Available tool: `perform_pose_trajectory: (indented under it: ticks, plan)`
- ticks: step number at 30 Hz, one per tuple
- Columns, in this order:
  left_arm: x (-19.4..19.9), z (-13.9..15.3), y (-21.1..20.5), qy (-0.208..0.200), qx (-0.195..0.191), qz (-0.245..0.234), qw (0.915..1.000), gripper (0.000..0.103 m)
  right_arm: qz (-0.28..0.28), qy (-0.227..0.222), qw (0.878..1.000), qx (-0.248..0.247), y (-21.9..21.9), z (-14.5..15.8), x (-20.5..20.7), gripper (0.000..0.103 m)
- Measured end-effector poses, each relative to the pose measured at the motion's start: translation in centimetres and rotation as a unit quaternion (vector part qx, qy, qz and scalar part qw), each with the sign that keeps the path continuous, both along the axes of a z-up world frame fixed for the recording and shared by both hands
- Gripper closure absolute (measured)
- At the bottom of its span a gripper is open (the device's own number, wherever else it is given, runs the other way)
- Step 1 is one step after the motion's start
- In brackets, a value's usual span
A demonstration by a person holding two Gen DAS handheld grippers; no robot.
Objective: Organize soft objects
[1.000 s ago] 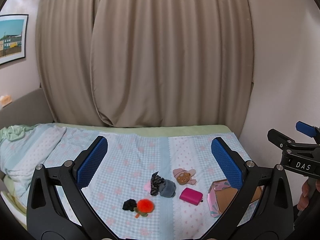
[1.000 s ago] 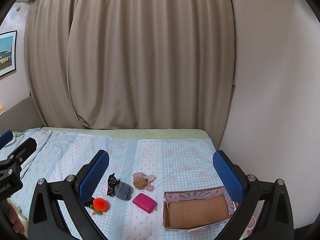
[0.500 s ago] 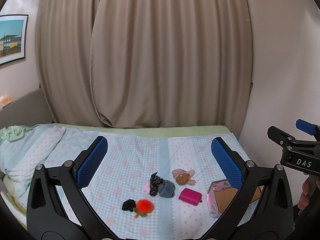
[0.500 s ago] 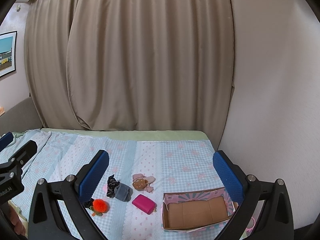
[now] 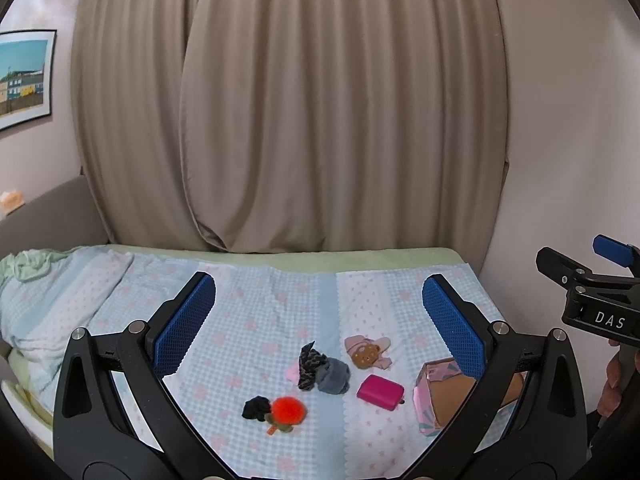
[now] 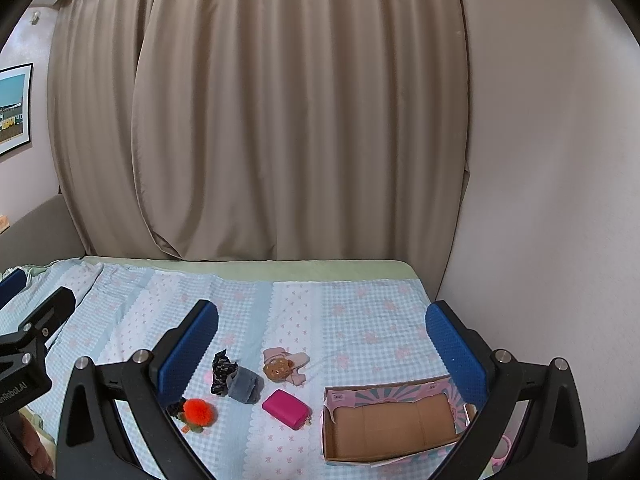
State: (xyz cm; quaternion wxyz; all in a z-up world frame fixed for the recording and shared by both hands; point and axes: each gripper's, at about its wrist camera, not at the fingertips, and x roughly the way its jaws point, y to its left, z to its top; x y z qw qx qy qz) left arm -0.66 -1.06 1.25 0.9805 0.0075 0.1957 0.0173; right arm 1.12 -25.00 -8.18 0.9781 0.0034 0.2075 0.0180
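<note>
Nothing is yet sorted; the cardboard box (image 6: 390, 420) is seen bare inside.

Both the left gripper (image 5: 320, 322) and right gripper (image 6: 322, 350) are held wide apart and unloaded; the scrunchies (image 6: 236, 380), pompom (image 6: 197, 410), bear clip (image 6: 278, 368) and pink pouch (image 6: 286, 404) are scattered on the bed (image 6: 360, 312), beyond and between the fingers.

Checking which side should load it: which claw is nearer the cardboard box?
Right. The box sits just under the right claw, low right. From the left claw, it lies off to the right.
</note>
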Motion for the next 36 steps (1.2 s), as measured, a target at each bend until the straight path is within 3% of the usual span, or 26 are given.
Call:
perform_pose_trajectory:
  ticks: [11, 18, 25, 36]
  plan:
    - [0.1, -0.8, 0.8, 0.011, -0.018, 0.013, 0.9997, 0.000, 0.007, 0.004, 1.000, 0.001, -0.5, 0.0, 0.2, 0.000]
    - [0.7, -3.1, 4.9, 0.037, -0.017, 0.031, 0.9987, 0.000, 0.030, 0.020, 0.999, 0.026, 1.6, -2.2, 1.2, 0.000]
    - [3.1, -8.7, 11.1, 0.090, -0.030, 0.023, 0.9953, 0.000, 0.052, 0.055, 0.996, 0.040, 7.4, -7.5, 3.3, 0.000]
    - [8.5, -23.9, 19.8, 0.194, -0.069, -0.027, 0.9782, 0.001, 0.059, 0.162, 0.982, 0.076, 15.7, -20.4, 8.0, 0.000]
